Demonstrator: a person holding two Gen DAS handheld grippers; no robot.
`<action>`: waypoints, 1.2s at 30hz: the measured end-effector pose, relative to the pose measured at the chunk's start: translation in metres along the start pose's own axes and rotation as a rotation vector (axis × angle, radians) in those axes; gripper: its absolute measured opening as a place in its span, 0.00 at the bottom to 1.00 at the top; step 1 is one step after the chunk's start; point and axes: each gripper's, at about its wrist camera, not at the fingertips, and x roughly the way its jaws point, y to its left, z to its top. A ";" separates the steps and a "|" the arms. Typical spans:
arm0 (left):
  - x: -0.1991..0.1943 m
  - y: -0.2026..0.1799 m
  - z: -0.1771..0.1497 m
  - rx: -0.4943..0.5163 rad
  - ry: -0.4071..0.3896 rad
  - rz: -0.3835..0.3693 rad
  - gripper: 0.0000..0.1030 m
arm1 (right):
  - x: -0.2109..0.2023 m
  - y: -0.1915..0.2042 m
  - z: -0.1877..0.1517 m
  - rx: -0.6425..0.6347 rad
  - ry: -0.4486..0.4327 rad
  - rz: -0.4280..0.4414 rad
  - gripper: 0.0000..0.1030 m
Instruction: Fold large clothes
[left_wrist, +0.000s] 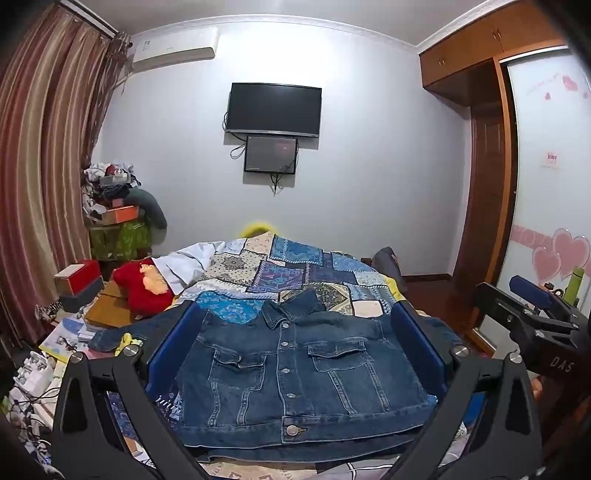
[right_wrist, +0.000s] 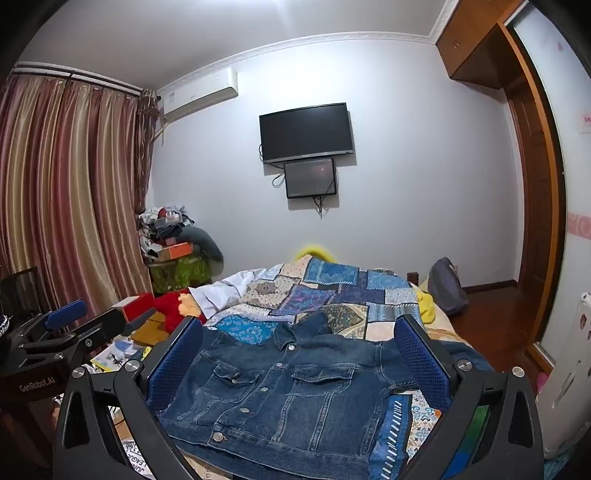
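Patchwork cotton in blues, creams and purples covered the wide bed (left_wrist: 295, 273), the largest thing in view. Dark blue denim jacket (left_wrist: 295, 369) lay flat on the quilt's near end, front up, buttoned, collar toward the far wall, two flap chest pockets showing; one sleeve stretched out to the left side, the other ran off behind the right finger. Red plush toy (left_wrist: 142, 295) sat at the bed's left edge, just beside a white sheet. Black flat television (left_wrist: 273, 109) hung on the pale wall, a smaller dark screen just under it.

Left gripper (left_wrist: 295, 332) hovered over the jacket, blue-padded jaws spread wide on either side of it, holding nothing. Right gripper (right_wrist: 299, 354) did likewise in its own view, jaws wide apart, empty, fingers framing the jacket's shoulders.
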 end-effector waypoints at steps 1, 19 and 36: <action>0.001 0.000 0.000 -0.001 0.001 0.000 1.00 | 0.000 0.000 0.000 0.000 0.001 0.000 1.00; 0.000 0.002 0.001 -0.017 0.003 0.006 1.00 | 0.000 0.000 -0.001 -0.005 0.004 -0.002 1.00; -0.001 0.002 0.004 -0.021 0.007 0.004 1.00 | 0.006 0.002 -0.006 -0.010 0.006 -0.002 1.00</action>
